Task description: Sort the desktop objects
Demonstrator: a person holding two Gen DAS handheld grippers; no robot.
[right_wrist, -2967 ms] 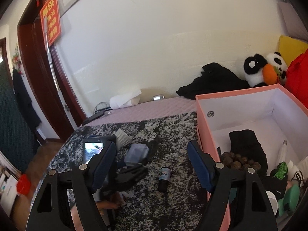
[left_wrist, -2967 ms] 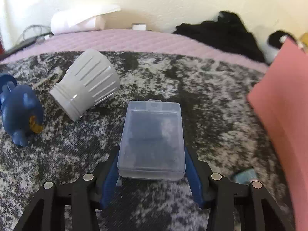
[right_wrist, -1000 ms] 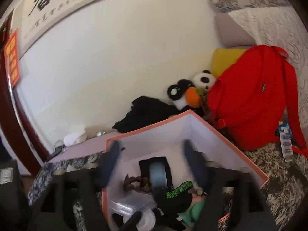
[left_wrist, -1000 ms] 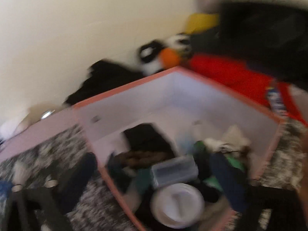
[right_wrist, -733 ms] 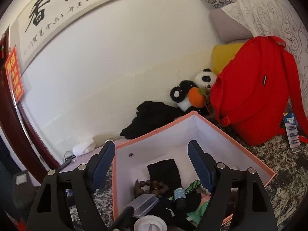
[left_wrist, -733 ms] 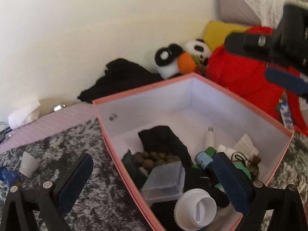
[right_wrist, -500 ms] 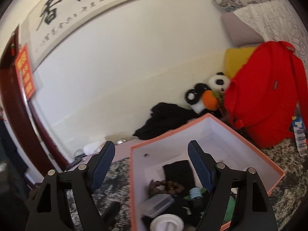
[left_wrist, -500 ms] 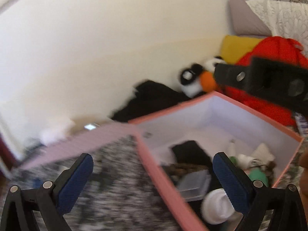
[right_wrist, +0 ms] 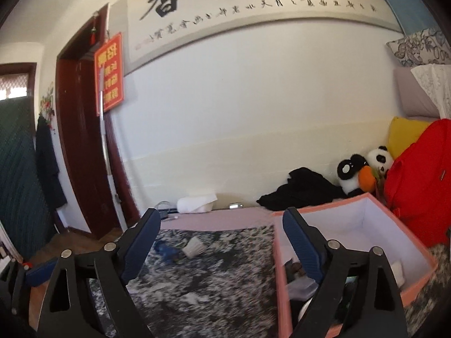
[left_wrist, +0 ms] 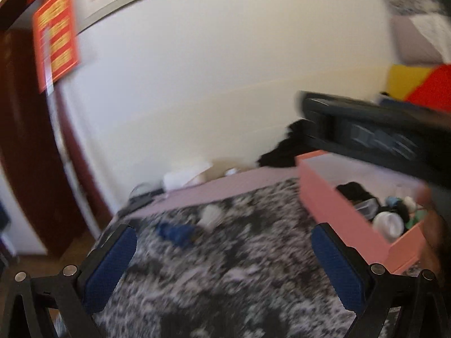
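The pink box (right_wrist: 414, 290) stands on the right side of the black-and-white mottled cover (right_wrist: 220, 278), open at the top, with white inner walls. In the left wrist view, its contents include a clear plastic case (left_wrist: 366, 207), a round white lid (left_wrist: 388, 224), a small blue-capped bottle (left_wrist: 392, 200) and a black fabric item (left_wrist: 353, 190); further detail is lost to blur.

Two objects lie on the cover outside the box, to its left. A grey ribbed cup (right_wrist: 194, 247) lies tipped on its side. A blue toy figure (right_wrist: 167, 250) lies just beside it, on its left. Both are well apart from the box.

The right gripper (right_wrist: 221, 243) has its jaws spread wide; they have just been opening, and nothing is between them. Its right finger stands in front of the box's near left corner, its left finger over the cover. The left gripper (left_wrist: 224, 262) also has its jaws spread wide with nothing between its blue pads (left_wrist: 110, 267); it points across the cover toward the cup and the toy.

Beyond the cover lies a pink quilted pad (right_wrist: 214, 221). Against the wall sit a white roll (right_wrist: 196, 198), black clothing (right_wrist: 301, 190) and a panda plush (right_wrist: 363, 171). A red backpack (right_wrist: 420, 180) stands behind the box.
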